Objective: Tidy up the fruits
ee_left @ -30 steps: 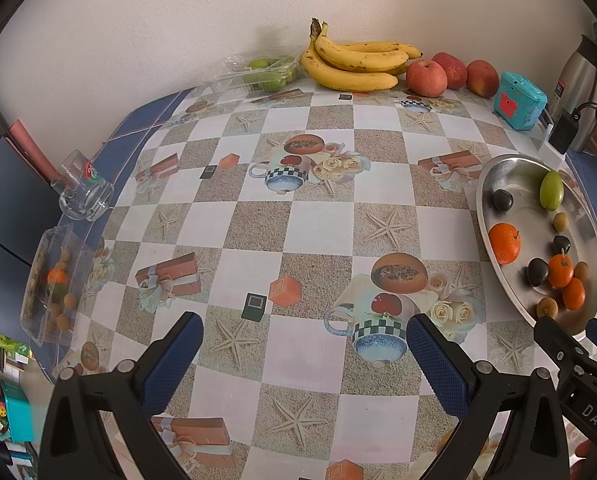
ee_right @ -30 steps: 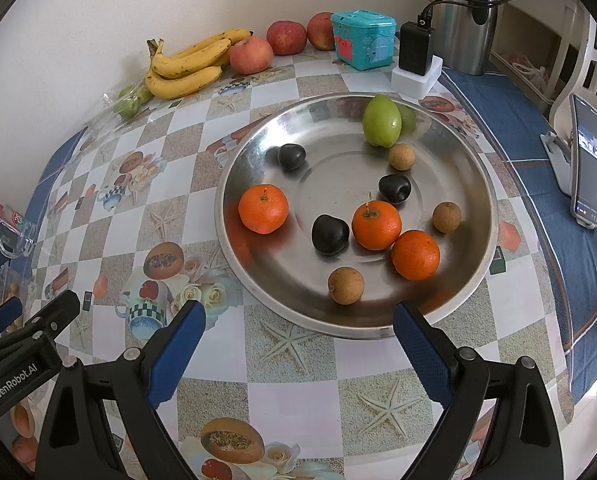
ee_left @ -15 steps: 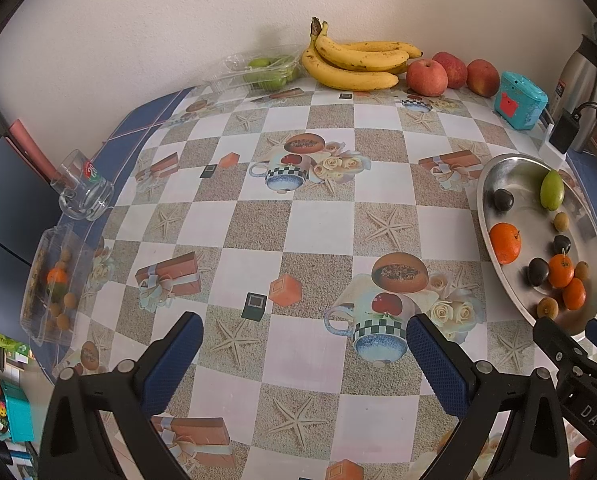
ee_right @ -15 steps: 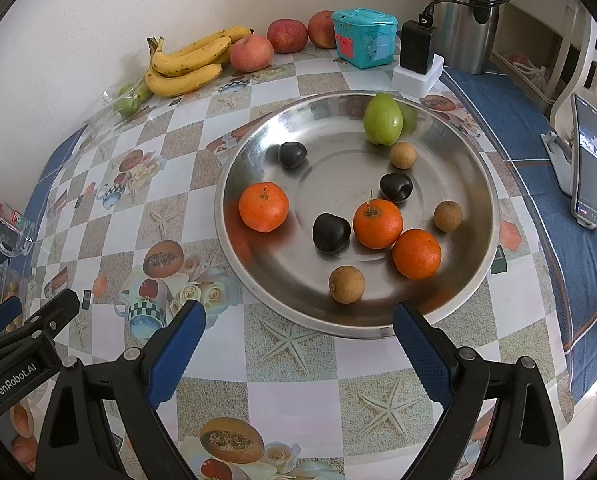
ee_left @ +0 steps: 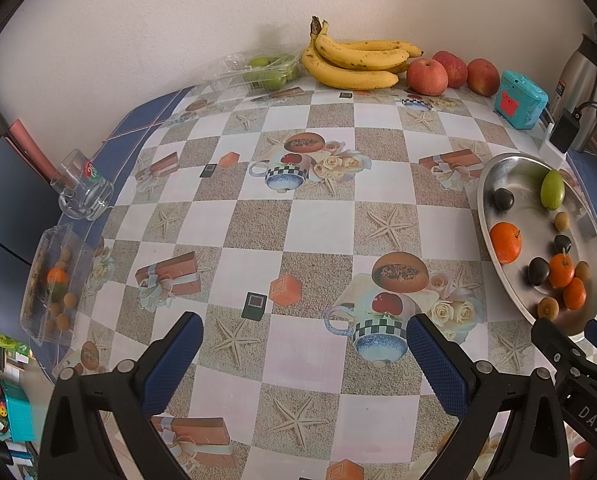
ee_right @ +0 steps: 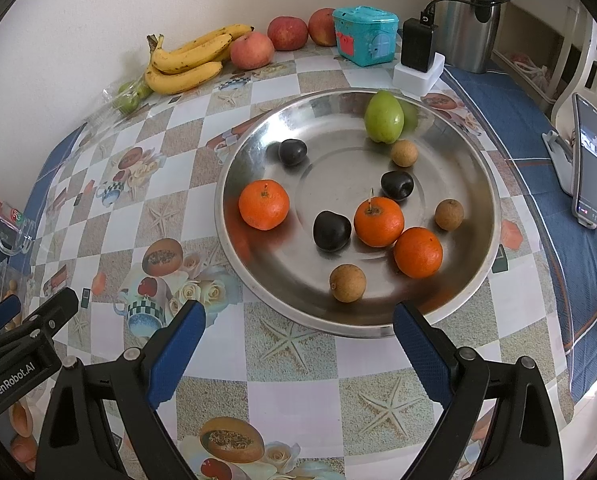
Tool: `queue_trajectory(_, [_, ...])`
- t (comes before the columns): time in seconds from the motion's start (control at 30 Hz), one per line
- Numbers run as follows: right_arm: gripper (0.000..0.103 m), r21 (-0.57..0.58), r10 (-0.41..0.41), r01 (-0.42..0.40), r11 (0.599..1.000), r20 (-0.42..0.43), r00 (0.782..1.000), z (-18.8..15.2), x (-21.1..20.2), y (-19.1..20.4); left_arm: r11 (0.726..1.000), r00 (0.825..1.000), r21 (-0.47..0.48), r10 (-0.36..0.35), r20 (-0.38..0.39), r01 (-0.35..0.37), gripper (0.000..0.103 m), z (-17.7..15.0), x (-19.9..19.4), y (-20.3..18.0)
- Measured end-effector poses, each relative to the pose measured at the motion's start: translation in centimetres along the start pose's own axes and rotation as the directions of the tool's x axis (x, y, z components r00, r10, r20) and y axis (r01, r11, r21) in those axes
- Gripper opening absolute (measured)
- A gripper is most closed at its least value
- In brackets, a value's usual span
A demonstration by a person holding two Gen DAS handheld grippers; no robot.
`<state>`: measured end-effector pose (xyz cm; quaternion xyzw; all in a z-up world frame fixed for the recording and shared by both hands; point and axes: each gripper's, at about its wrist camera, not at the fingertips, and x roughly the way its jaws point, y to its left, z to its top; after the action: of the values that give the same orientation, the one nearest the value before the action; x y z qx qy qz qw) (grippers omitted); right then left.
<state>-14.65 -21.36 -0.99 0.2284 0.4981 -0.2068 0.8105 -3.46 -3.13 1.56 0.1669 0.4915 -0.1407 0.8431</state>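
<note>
A: What can't we see well?
B: Table (ee_left: 322, 220) runs off frame at the bottom in both views. In the left view the tray (ee_left: 494, 172) is cut at the right and partly behind the right gripper (ee_left: 570, 344). Clear box (ee_left: 46, 280) on the table's left edge: we make out an orange and small brown fruits through the plastic, rest is murky. Bag of green fruit (ee_left: 270, 72) by the wall is glare-hidden.
A: Around it?
B: Kettle (ee_right: 466, 12) top is cropped. Bananas (ee_right: 186, 60), three apples (ee_right: 252, 50) and a teal box (ee_right: 364, 34) stand along the wall, a charger (ee_right: 418, 46) just beside the kettle, a phone (ee_right: 588, 160) on a stand to the right, a glass mug (ee_left: 84, 192) far left.
A: Fruit on the tray?
B: Three oranges (ee_right: 378, 222), three dark plums (ee_right: 332, 230), three brown longans (ee_right: 348, 282), one green fruit (ee_right: 383, 118) at the far rim.
A: Grippers?
B: Left gripper (ee_left: 302, 356) is spread wide over bare tablecloth, holding nothing. We see the right gripper (ee_right: 298, 346) also wide and empty, tips at the tray's near rim.
</note>
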Motion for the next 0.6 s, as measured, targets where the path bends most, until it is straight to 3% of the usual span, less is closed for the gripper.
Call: queue_trajectory(0.6, [0.095,0.003,-0.002,0.002,1.0,0.0,1.0,0.11,-0.03,0.01,1.0,1.0,-0.005,-0.002,0.0,0.002,0.103,-0.31,0.1,0.19])
